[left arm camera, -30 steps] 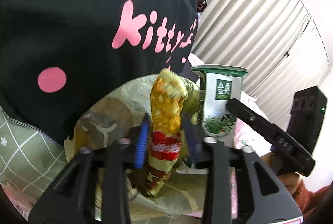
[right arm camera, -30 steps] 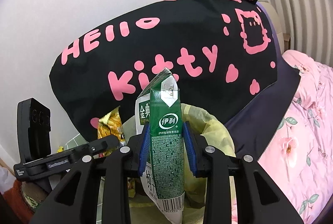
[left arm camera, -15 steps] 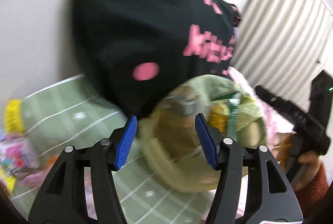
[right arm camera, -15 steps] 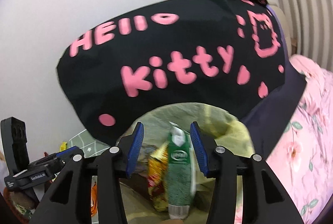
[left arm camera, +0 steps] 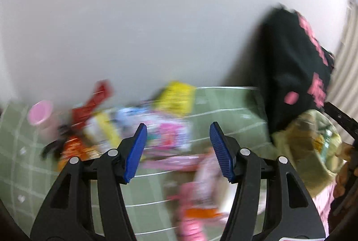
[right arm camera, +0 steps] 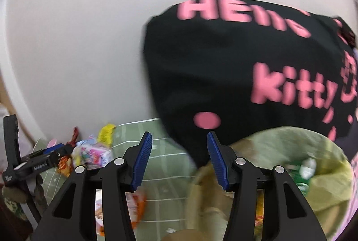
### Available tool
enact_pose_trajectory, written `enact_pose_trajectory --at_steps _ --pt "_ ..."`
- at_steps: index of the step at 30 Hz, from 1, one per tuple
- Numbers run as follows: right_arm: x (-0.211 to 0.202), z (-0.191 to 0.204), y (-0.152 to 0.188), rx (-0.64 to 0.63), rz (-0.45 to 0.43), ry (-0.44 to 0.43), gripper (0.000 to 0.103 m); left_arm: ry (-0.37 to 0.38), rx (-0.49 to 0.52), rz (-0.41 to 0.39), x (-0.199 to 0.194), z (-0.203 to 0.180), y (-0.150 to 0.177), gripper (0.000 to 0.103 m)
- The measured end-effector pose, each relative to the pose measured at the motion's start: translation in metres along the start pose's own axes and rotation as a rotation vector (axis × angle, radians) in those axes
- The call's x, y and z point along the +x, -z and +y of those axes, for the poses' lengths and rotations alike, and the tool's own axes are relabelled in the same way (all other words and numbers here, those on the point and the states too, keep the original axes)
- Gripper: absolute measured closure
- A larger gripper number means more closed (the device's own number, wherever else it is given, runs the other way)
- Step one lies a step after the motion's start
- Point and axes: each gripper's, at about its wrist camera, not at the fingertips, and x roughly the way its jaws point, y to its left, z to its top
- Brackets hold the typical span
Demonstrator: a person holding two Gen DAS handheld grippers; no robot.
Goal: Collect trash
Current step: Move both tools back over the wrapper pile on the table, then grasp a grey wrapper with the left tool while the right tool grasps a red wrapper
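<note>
1. Bin bag [right arm camera: 290, 151] first: it gapes low and to the right of the right gripper [right arm camera: 177, 160], a green carton [right arm camera: 307, 168] already lying inside. From the left gripper [left arm camera: 177, 151] the same bag [left arm camera: 302, 147] sits far off to the right.
2. Bed [left arm camera: 223, 106] next, green checked cover, carrying the litter.
3. Wrapper pile [left arm camera: 143, 126] dead ahead of the left fingers [left arm camera: 135, 151] and just beyond their tips, spreading off to their left; too blurred to give any piece a long axis.
4. Same pile [right arm camera: 91, 151] from the right side: well off to the left, beyond the other tool.
5. So the left hand looks the nearer for the next pick.
6. Both pairs of fingers stand apart, nothing between them; the right pair has just been spreading wider, the left pair widened a moment back.
</note>
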Motion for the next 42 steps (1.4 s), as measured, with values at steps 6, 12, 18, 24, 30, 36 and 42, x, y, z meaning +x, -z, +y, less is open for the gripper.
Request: enact_pose_trajectory --at_steps 6,12,18,24,30,36,42 --pt "0.038 0.068 -0.01 -0.101 0.046 -0.136 0.055 -0.141 -0.117 -0.027 -0.022 0.077 0.018 0.048" --pt "0.092 0.156 -0.007 -0.225 0.158 -0.288 0.055 -0.253 -0.178 -0.045 -0.044 0.132 0.028 0.047" --pt "0.144 0.237 0.009 -0.405 0.25 -0.325 0.055 -0.291 -0.239 -0.042 -0.048 0.166 0.041 0.046" --pt "0.203 0.27 0.008 -0.36 0.345 -0.389 0.055 -0.278 -0.267 -0.035 -0.042 0.182 0.043 0.046" --pt "0.249 0.276 0.011 -0.293 0.435 -0.376 0.063 -0.271 -0.236 -0.019 -0.034 0.182 0.041 0.046" --pt "0.256 0.275 0.015 -0.294 0.482 -0.41 0.085 -0.245 -0.231 -0.011 -0.028 0.182 0.038 0.046" --pt "0.231 0.258 0.003 -0.29 0.453 -0.426 0.092 -0.219 -0.232 0.011 -0.022 0.182 0.039 0.046"
